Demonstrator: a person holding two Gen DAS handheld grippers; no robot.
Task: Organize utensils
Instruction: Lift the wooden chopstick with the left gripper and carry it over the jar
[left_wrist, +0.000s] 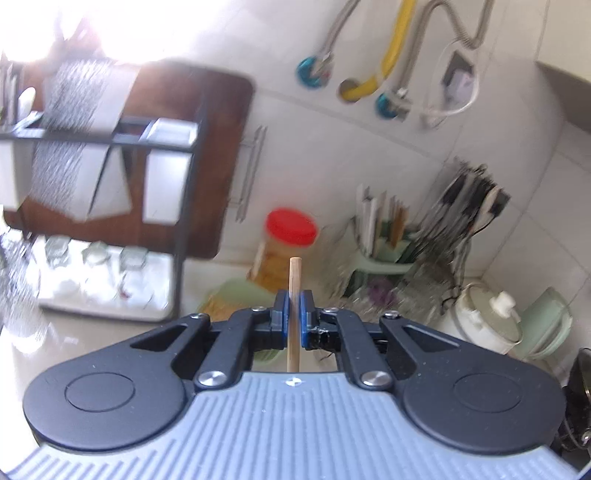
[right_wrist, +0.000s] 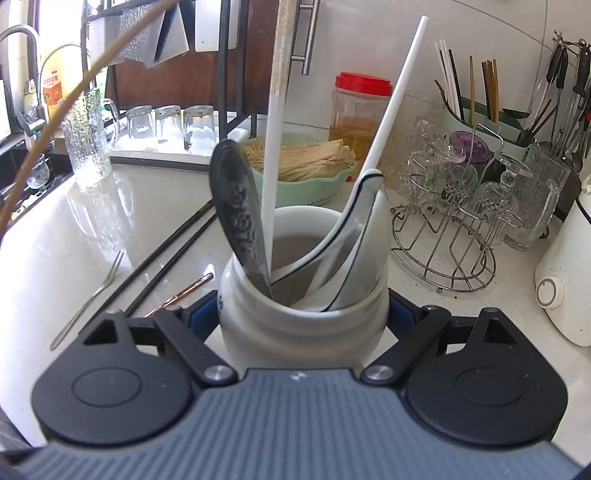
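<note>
The worktop (right_wrist: 55, 229) is only partly cleared: a jar (right_wrist: 303, 317) near its front edge already holds a dark spoon (right_wrist: 236, 214), white spoons (right_wrist: 354, 236) and white chopsticks (right_wrist: 273, 155), and the right gripper (right_wrist: 303, 314) clamps its sides. Left of it, black chopsticks (right_wrist: 173, 251), a copper straw (right_wrist: 184, 291) and a small fork (right_wrist: 92, 291) are left lying loose. The left gripper (left_wrist: 293, 314) pinches a wooden chopstick (left_wrist: 294, 295), lower end cut off, surroundings blurred.
</note>
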